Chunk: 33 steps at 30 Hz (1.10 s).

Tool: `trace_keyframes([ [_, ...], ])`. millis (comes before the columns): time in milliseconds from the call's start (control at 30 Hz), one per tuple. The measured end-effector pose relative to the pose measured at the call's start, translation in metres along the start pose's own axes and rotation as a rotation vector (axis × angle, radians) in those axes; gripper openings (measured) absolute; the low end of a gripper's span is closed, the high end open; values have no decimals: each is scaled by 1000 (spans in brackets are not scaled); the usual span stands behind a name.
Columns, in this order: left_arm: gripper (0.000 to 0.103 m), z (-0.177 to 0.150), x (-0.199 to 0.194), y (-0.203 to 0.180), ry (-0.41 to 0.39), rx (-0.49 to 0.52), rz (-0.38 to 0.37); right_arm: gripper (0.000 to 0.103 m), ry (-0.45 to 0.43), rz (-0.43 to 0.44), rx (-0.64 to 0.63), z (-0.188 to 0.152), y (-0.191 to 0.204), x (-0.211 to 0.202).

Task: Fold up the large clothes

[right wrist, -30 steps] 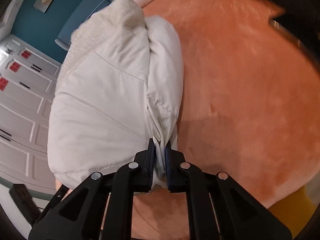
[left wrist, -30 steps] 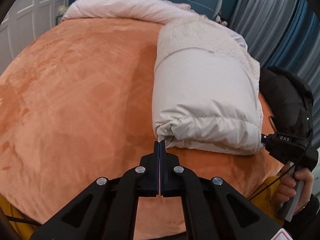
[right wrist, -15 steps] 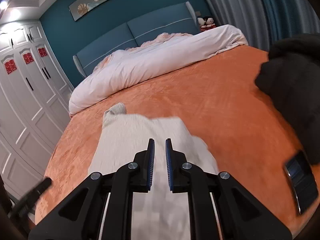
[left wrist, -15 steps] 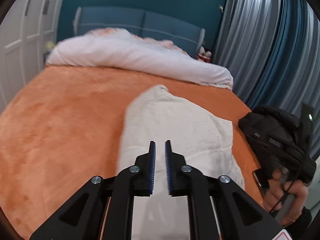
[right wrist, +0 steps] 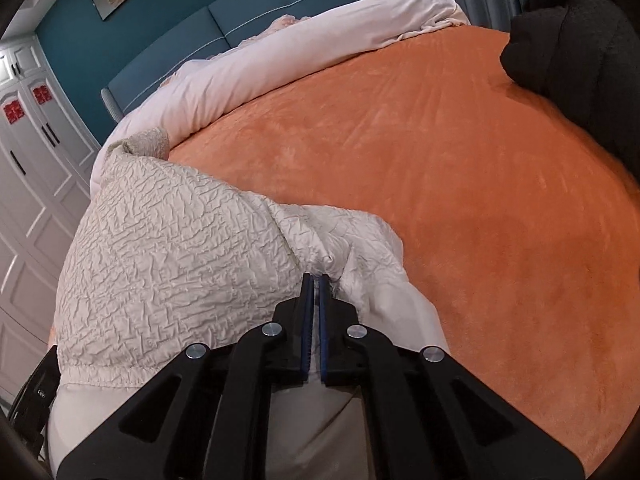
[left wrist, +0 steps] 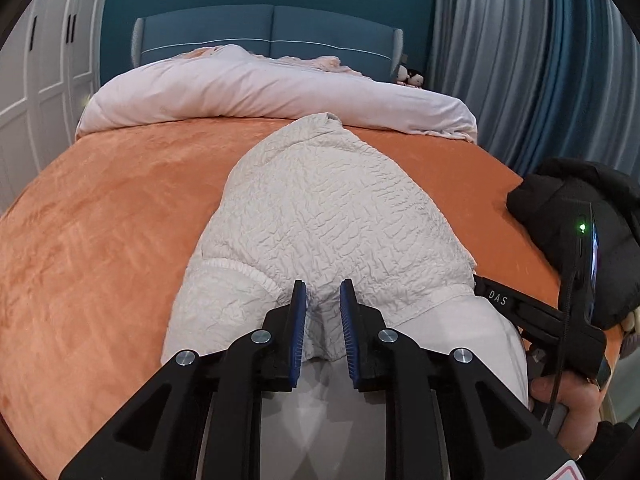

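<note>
Right tool [right wrist: 315, 280] pinching coat [right wrist: 168, 248] edge, left tool [left wrist: 322, 292] parted

An orange bedspread [left wrist: 112, 200] covers the bed across the middle of the frame. A pale pink duvet [left wrist: 260, 92] lies bunched along its far edge, below the blue headboard [left wrist: 272, 28]. White wardrobe doors [right wrist: 28, 160] stand at left, grey-blue curtains [left wrist: 520, 60] at upper right. A black garment [right wrist: 580, 40] sits at the bed's right edge.
</note>
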<state>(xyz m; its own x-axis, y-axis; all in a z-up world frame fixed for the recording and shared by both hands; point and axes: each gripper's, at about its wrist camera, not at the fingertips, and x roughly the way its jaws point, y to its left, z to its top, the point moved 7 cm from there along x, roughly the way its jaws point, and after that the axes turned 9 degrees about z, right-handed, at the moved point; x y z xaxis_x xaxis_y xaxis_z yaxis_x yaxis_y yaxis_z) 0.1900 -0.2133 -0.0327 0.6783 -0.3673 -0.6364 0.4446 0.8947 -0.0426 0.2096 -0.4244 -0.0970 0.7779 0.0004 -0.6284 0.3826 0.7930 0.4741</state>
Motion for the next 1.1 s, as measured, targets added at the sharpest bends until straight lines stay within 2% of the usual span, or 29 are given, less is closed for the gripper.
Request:
trace_keyframes([
  [100,19,3,-1,-1,13,11,10,0,11,8,-12,7,4,-3],
  [133,22,6,-6,1,31,9,3,0,22,6,-17,10,6,-11],
  [167,27,10,-11,4,61,-14,-24,5,28,9,-15,13,10,-22],
  [200,49,13,-18,8,83,-51,-43,11,25,23,-10,15,14,-37],
  [233,75,16,-27,18,92,-102,-56,35,9,58,-7,17,19,-59],
  [267,81,19,-42,37,82,-178,-58,71,-4,62,-5,15,20,-75],
  [300,83,20,-51,48,73,-211,-72,82,-21,58,-8,12,19,-92],
  [333,86,20,-58,59,75,-233,-92,86,-23,59,-19,6,19,-107],
  [433,86,10,-57,82,129,-264,-99,86,66,76,-18,-19,14,-118],
  [500,86,-6,-42,93,216,-307,-105,86,135,86,20,-37,8,-112],
  [600,86,-25,-20,92,321,-381,-160,86,202,107,79,-57,-1,-94],
  [667,90,-33,-9,87,340,-412,-196,89,224,171,174,-66,-6,-81],
  [733,98,-35,0,83,342,-437,-224,90,241,243,261,-70,-11,-71],
  [800,98,-36,12,75,374,-459,-268,94,242,302,334,-71,-16,-62],
  [867,98,-34,16,72,378,-464,-266,94,233,324,338,-66,-14,-55],
  [933,98,-28,15,67,373,-436,-234,94,241,340,334,-62,-9,-48],
  [967,96,-27,12,63,365,-420,-217,90,252,358,341,-60,-5,-42],
  [1000,89,-25,8,59,352,-397,-194,83,261,380,346,-62,0,-38],
  [1067,79,-18,-2,53,322,-331,-133,60,266,409,334,-64,13,-40],
  [1100,74,-15,-6,50,315,-309,-116,54,264,405,309,-64,17,-43],
])
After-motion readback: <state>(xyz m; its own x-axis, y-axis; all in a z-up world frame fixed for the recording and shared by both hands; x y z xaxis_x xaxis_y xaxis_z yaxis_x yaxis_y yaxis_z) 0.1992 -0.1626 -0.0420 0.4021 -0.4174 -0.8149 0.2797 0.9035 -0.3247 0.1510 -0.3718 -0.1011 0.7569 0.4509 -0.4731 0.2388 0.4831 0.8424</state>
